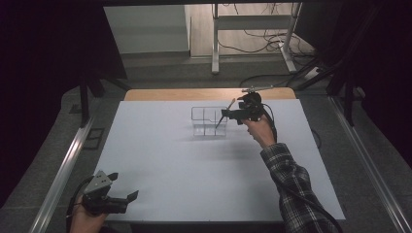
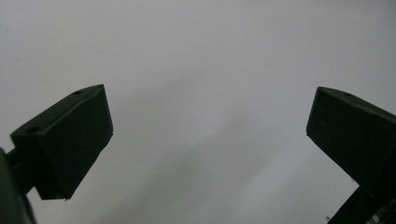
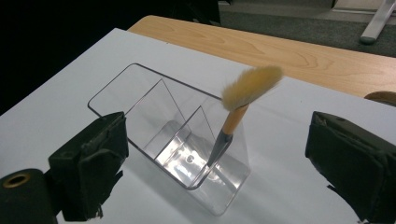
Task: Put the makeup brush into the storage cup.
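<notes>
A clear plastic organiser (image 1: 206, 121) (image 3: 140, 107) with several compartments stands on the far middle of the white table top (image 1: 194, 165). A make-up brush (image 1: 225, 115) (image 3: 236, 116) leans in its end compartment, tan bristles up and dark handle tip on the floor of the box. My right gripper (image 1: 232, 113) (image 3: 217, 140) hovers just right of the organiser, open, with one jaw on either side of the brush and neither touching it. My left gripper (image 1: 122, 186) (image 2: 210, 116) rests at the table's near left corner, open over bare white surface.
A strip of wooden table edge (image 1: 209, 93) shows behind the white top. Metal rails (image 1: 63, 174) run along both sides of the table. A desk frame (image 1: 214, 43) and loose cables (image 1: 262, 36) lie on the floor beyond.
</notes>
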`<state>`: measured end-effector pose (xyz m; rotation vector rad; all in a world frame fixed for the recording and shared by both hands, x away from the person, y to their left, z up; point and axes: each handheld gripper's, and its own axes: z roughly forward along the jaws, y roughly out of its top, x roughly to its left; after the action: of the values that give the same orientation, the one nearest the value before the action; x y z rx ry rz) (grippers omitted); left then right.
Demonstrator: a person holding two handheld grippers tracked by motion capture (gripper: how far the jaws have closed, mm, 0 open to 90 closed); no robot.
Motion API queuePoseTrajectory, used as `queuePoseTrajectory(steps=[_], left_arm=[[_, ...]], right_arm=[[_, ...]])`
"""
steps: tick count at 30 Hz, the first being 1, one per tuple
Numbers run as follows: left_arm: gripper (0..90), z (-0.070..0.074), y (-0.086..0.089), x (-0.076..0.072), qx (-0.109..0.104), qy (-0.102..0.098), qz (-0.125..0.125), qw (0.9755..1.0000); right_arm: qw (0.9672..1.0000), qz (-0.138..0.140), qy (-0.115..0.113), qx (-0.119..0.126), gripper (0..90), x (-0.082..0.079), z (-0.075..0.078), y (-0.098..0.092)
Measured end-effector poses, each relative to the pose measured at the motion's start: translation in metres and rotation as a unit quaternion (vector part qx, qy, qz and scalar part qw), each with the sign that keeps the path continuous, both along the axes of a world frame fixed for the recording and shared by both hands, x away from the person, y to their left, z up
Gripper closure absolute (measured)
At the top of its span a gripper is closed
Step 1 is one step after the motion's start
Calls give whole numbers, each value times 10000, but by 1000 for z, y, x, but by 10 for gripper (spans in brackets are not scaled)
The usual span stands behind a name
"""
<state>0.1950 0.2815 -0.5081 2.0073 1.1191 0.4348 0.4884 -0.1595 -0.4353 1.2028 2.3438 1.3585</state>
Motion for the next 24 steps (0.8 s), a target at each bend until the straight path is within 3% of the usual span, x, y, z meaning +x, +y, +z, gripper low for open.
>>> queuePoseTrajectory(steps=[24], left_arm=[[11, 1, 1, 0, -111, -34, -7, 9999]], right_arm=[[9992, 301, -73, -254, 30, -31, 6, -9]])
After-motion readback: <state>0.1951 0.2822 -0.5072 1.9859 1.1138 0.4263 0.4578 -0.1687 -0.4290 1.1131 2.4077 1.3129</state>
